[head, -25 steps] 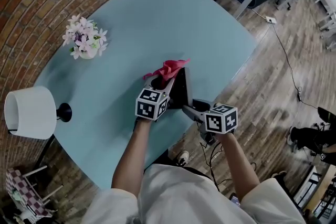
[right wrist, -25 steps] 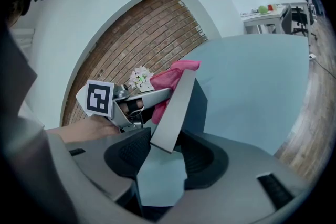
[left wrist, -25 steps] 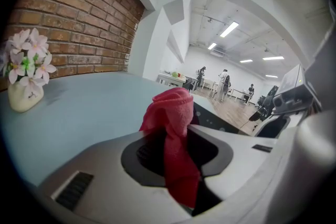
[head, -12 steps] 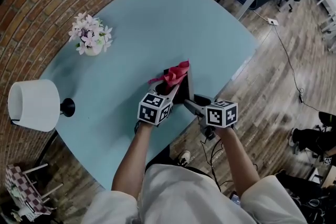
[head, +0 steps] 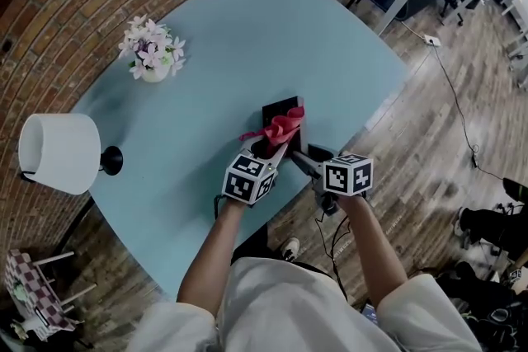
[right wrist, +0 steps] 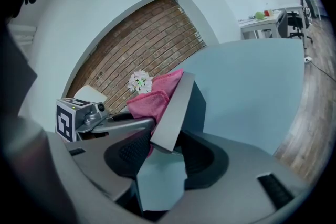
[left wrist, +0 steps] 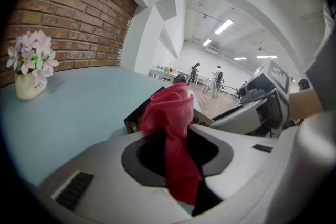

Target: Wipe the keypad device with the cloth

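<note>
at the table (head: 206,53) edge, the left gripper (head: 267,146), clamped on the cloth (head: 279,126), has pulled it back from the keypad device's (head: 280,106) far end; the right gripper (head: 299,160) pinches the device, so wiping seems underway.

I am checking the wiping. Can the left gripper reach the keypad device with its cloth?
Probably yes: the cloth in the left gripper seems to lie against the keypad device, which the right gripper holds; nothing stands between.

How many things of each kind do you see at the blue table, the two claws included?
Red cloth: 1
Keypad device: 1
Vase of flowers: 1
Table lamp: 1
Claws: 2 (left claw, right claw)
Total: 6
</note>
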Demonstrator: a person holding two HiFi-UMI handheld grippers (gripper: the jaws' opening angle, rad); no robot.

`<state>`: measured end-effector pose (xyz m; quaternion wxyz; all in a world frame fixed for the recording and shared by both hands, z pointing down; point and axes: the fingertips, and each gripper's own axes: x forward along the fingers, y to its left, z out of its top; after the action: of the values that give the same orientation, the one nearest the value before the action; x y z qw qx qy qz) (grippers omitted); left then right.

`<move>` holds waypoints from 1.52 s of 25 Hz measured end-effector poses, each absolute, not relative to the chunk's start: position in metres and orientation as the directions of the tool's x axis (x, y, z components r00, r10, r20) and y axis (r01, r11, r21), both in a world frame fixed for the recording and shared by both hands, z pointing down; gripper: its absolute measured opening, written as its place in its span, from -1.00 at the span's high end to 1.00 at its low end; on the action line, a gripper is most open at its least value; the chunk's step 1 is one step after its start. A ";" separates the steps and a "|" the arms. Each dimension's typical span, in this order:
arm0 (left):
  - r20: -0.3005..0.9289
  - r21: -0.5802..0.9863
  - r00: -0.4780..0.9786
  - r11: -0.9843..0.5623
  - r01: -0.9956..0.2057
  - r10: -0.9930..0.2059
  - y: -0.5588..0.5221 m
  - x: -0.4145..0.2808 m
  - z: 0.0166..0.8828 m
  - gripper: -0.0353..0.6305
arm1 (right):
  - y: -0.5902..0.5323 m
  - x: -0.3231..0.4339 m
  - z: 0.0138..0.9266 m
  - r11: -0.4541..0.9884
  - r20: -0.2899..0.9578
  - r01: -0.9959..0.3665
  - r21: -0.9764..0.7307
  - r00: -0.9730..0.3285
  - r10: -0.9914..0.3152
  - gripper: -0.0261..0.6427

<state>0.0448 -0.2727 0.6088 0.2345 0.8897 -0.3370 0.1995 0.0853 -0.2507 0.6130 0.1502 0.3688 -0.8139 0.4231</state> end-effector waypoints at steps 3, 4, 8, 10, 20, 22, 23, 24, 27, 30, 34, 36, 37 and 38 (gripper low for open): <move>0.517 0.300 0.702 -0.665 -0.684 -0.489 -0.264 0.045 0.610 0.49 | -0.251 0.086 0.614 0.366 0.552 -0.731 -0.576 -0.678 -0.485 0.29; 0.519 0.303 0.704 -0.666 -0.682 -0.485 -0.261 0.045 0.610 0.49 | -0.251 0.086 0.614 0.365 0.549 -0.731 -0.576 -0.677 -0.489 0.29; 0.528 0.297 0.705 -0.674 -0.676 -0.474 -0.252 0.045 0.610 0.50 | -0.252 0.085 0.615 0.366 0.550 -0.737 -0.568 -0.671 -0.497 0.29; 0.535 0.297 0.706 -0.679 -0.671 -0.464 -0.248 0.045 0.610 0.50 | -0.252 0.085 0.615 0.372 0.553 -0.740 -0.560 -0.669 -0.497 0.29; 0.523 0.336 0.714 -0.657 -0.674 -0.465 -0.246 0.032 0.603 0.50 | -0.251 0.081 0.618 0.395 0.566 -0.743 -0.540 -0.668 -0.483 0.29; 0.510 0.325 0.707 -0.651 -0.686 -0.491 -0.256 0.026 0.594 0.50 | -0.251 0.083 0.617 0.397 0.568 -0.735 -0.549 -0.677 -0.468 0.28; 0.501 0.322 0.705 -0.648 -0.691 -0.502 -0.262 0.023 0.589 0.50 | -0.251 0.084 0.616 0.400 0.565 -0.731 -0.553 -0.681 -0.465 0.28; 0.492 0.320 0.703 -0.645 -0.694 -0.513 -0.268 0.020 0.584 0.51 | -0.250 0.086 0.614 0.401 0.559 -0.727 -0.557 -0.685 -0.466 0.28; 0.464 0.311 0.696 -0.635 -0.707 -0.548 -0.293 0.014 0.569 0.50 | -0.249 0.093 0.610 0.384 0.524 -0.705 -0.596 -0.704 -0.479 0.28; 0.445 0.291 0.684 -0.629 -0.721 -0.578 -0.321 0.016 0.560 0.50 | -0.247 0.101 0.605 0.346 0.469 -0.660 -0.667 -0.733 -0.493 0.28; 0.447 0.270 0.675 -0.631 -0.727 -0.587 -0.356 0.027 0.560 0.50 | -0.243 0.101 0.600 0.314 0.414 -0.600 -0.736 -0.765 -0.493 0.41; 0.459 0.268 0.677 -0.637 -0.722 -0.574 -0.369 0.036 0.565 0.50 | -0.243 0.101 0.599 0.310 0.405 -0.590 -0.746 -0.770 -0.492 0.41; 0.469 0.266 0.680 -0.644 -0.717 -0.563 -0.373 0.041 0.569 0.50 | -0.243 0.101 0.599 0.310 0.404 -0.588 -0.747 -0.771 -0.492 0.41; 0.481 0.263 0.684 -0.653 -0.710 -0.549 -0.375 0.046 0.573 0.50 | -0.243 0.101 0.599 0.311 0.402 -0.587 -0.747 -0.772 -0.492 0.41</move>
<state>0.0460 -0.3749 0.5727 0.2200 0.8908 -0.3533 0.1824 0.1013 -0.2427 0.5988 0.0491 0.3339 -0.8081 0.4828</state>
